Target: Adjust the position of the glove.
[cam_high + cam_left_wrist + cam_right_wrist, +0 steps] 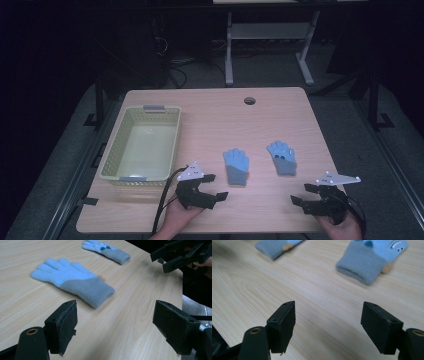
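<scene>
Two light blue gloves with grey cuffs lie flat on the wooden table (210,120). The left glove (236,166) (75,281) is palm-plain; the right glove (281,157) (374,257) has small dark markings, and in the left gripper view this glove (107,250) lies farther off. My left gripper (213,186) (115,325) stands open near the front edge, just left of and below the left glove's cuff, with nothing between its jaws. My right gripper (299,193) (328,325) is open too, at the front right, short of the right glove's cuff.
A pale yellow plastic basket (115,145) with grey handles stands at the table's left side, nothing visible inside. A round cable hole (249,100) sits near the far edge. Beyond the table is a dark floor with a white desk frame (270,35).
</scene>
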Demonstrator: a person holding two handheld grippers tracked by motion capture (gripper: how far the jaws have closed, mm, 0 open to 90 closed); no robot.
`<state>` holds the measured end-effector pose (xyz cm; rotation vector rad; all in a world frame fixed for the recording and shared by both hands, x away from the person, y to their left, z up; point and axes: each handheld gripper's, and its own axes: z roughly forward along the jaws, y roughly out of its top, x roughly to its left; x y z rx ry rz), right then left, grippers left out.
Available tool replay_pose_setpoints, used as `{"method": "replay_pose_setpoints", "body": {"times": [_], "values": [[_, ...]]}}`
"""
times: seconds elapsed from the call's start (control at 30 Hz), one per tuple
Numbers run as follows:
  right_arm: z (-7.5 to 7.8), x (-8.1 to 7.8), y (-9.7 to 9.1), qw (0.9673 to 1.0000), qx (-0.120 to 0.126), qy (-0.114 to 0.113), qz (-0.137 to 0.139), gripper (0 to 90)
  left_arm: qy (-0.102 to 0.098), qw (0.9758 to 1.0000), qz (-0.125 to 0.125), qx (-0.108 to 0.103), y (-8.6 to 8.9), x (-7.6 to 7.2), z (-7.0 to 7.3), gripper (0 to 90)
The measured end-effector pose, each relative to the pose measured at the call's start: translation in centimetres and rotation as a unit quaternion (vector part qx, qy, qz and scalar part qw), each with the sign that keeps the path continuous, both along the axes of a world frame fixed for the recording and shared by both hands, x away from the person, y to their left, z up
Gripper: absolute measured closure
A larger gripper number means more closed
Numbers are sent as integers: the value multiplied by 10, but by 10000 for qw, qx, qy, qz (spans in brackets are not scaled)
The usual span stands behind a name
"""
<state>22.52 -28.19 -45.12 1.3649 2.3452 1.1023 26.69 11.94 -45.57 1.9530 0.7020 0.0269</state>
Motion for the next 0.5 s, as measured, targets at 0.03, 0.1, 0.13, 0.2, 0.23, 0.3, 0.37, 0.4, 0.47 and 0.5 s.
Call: {"method": "replay_pose_setpoints", "body": {"times": [0.03, 0.1, 0.13, 0.2, 0.23, 0.3, 0.37, 0.4, 0.47, 0.5], "values": [[0, 0, 0, 10000, 0, 0, 0, 274, -15, 10000, 12, 4, 0, 0, 1, 196], [1, 1, 1, 10000, 4, -35, 25, 274, -14, 10000, 41, -25, 1, 0, 1, 196], [1, 1, 1, 10000, 6, -24, 10, 274, -25, 10000, 27, -32, 1, 0, 2, 196], [1, 1, 2, 10000, -43, -21, 25, 274, -57, 10000, 23, -2, 2, -1, 3, 197], [1, -1, 3, 10000, -48, -43, 15, 276, -62, 10000, 24, -17, 2, -1, 3, 197], [2, -1, 4, 10000, -49, -43, 22, 276, -55, 10000, 24, -26, 2, -1, 2, 198], [4, 3, 4, 9999, 93, -81, 76, 273, -53, 10000, 14, -1, 2, -1, 2, 198], [5, 5, 4, 9998, 136, -88, 82, 268, -65, 10000, 15, 8, 2, -1, 2, 198], [12, 12, 4, 9993, 343, -144, 72, 265, -68, 10000, 40, -8, 3, 0, 2, 198], [15, 16, 4, 9992, 347, -163, 88, 265, -76, 10000, 48, -12, 4, 0, 3, 198]]}}
